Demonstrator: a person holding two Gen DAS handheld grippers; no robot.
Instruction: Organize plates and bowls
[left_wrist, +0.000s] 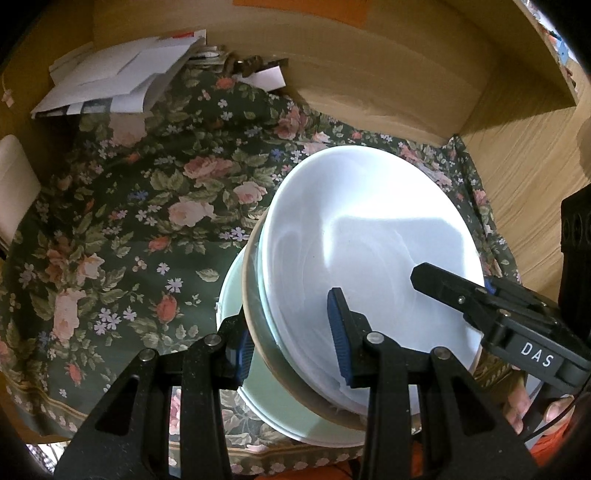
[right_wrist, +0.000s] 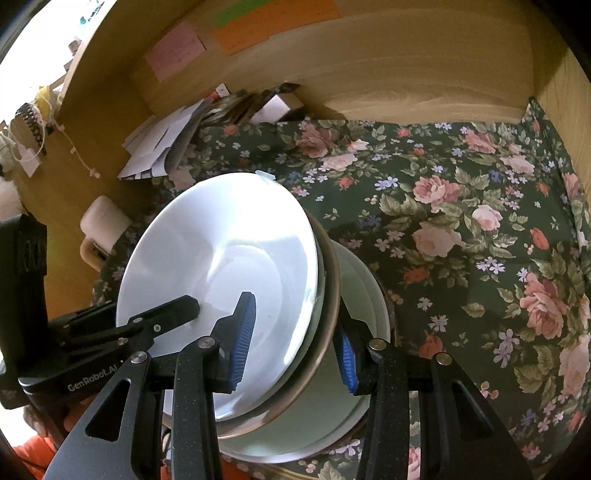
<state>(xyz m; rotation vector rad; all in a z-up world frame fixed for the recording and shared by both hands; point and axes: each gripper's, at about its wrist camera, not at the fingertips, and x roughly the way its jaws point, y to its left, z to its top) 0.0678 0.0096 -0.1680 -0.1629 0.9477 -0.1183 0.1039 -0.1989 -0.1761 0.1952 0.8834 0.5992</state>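
Both tongs (left_wrist: 291, 350) (right_wrist: 295, 341) around plate stack (left_wrist: 369, 236)

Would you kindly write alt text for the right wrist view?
The right gripper clamps the rim of a stack of white plates from one side, while the left gripper reaches in from the other. Below lies a floral tablecloth, with papers against a wooden wall.

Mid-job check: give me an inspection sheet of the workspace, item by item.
Surface: floral cloth over the desk.
Job's things: tilted stack of plates, white plate on top, brown-rimmed and pale green pieces beneath.
Clutter: papers at the back; sticky notes on the wall.
Grippers: left gripper and right gripper each straddle the stack's edge from opposite sides.
Cables: nothing seen.
Surroundings: wooden alcove walls.
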